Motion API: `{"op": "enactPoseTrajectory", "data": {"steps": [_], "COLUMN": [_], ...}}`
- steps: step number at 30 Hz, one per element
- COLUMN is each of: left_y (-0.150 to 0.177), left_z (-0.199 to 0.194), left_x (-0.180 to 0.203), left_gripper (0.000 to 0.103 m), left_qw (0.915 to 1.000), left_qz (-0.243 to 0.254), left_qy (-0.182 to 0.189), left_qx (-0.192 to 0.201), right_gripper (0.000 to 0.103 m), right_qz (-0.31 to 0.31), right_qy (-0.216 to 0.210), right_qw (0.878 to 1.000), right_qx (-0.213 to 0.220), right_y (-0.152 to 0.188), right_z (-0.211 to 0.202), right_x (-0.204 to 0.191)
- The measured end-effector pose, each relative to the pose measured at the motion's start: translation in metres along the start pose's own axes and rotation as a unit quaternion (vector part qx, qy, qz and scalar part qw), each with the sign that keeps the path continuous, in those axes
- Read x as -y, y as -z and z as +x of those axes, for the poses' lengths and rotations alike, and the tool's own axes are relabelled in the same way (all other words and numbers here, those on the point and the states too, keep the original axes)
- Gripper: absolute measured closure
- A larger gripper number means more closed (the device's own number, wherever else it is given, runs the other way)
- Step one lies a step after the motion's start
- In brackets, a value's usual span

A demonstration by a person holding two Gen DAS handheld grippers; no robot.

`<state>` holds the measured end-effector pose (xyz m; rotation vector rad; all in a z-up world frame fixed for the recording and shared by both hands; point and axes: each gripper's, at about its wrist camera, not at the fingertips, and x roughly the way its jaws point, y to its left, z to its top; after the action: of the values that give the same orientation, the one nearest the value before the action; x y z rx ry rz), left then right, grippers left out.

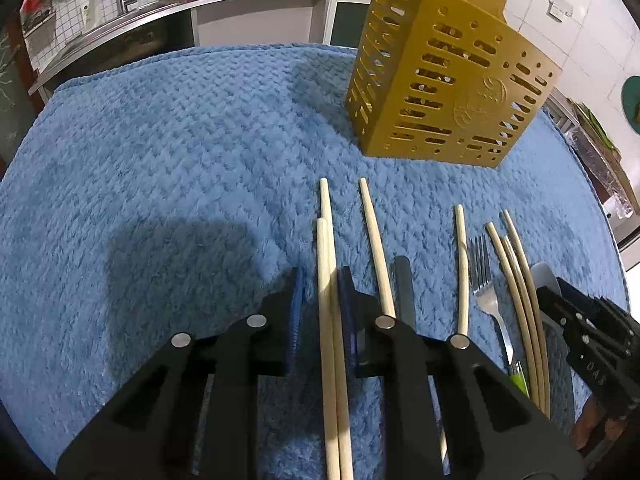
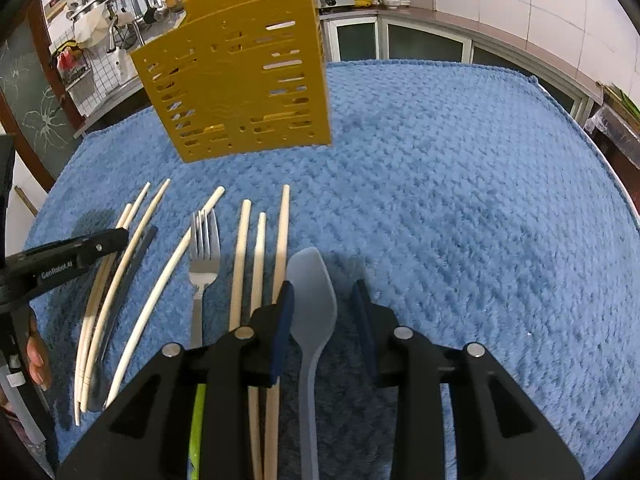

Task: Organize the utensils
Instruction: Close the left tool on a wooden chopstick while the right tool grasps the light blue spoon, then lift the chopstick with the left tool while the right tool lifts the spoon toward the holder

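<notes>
Two pale chopsticks [image 1: 328, 320] lie side by side on the blue towel [image 1: 160, 160], between the fingers of my left gripper [image 1: 321, 271]. Its jaws stand narrow but open: towel shows between the left pad and the sticks. A grey spoon [image 2: 312, 292] lies between the fingers of my right gripper [image 2: 323, 283], which is open with a gap at the right pad. More chopsticks [image 2: 240, 264], a fork [image 2: 204, 256] with a green handle and a dark flat utensil [image 1: 404, 292] lie in a row. The yellow slotted utensil holder [image 1: 448, 80] [image 2: 236, 80] stands upright beyond them.
The towel [image 2: 460, 200] covers the table, with wide bare cloth left of the utensils in the left wrist view and right of them in the right wrist view. A kitchen counter with a sink [image 1: 120, 12] runs behind. A person's fingers [image 2: 38, 356] show at the left edge.
</notes>
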<state>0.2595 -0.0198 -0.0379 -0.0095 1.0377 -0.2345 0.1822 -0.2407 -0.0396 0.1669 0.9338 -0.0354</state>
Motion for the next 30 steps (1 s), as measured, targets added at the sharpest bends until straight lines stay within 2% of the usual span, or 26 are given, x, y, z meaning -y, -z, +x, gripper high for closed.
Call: {"op": "enactPoseTrajectory", "data": {"steps": [3, 4, 10, 17, 21, 30], "left_y": [-0.001, -0.001, 0.004, 0.015, 0.022, 0.024], "left_z": [0.000, -0.001, -0.007, -0.021, -0.026, -0.031], "left_x": [0.000, -0.001, -0.015, -0.021, -0.021, -0.034], "left_gripper": [0.090, 0.092, 0.098, 0.098, 0.098, 0.098], "left_qw": [1.0000, 1.0000, 0.9995, 0.9985, 0.9979, 0.9964], "left_qz": [-0.001, -0.002, -0.015, -0.025, -0.021, -0.026], "left_qy": [-0.002, 0.001, 0.026, 0.037, 0.034, 0.032], "left_qx": [0.001, 0.002, 0.008, 0.033, 0.052, 0.073], "right_gripper": [0.076, 0.082, 0.095, 0.099, 0.099, 0.098], "right_qz": [-0.014, -0.017, -0.008, -0.007, -0.016, -0.022], "right_qy": [0.008, 0.008, -0.005, -0.006, 0.017, 0.027], "right_qw": [1.000, 1.000, 1.000, 0.999, 0.997, 0.997], "right_qx": [-0.001, -0.001, 0.010, 0.041, 0.068, 0.064], "right_y": [0.000, 0.000, -0.001, 0.002, 0.005, -0.001], "right_z": [0.000, 0.000, -0.006, -0.011, -0.015, -0.010], "right_x": [-0.002, -0.002, 0.007, 0.012, 0.014, 0.025]}}
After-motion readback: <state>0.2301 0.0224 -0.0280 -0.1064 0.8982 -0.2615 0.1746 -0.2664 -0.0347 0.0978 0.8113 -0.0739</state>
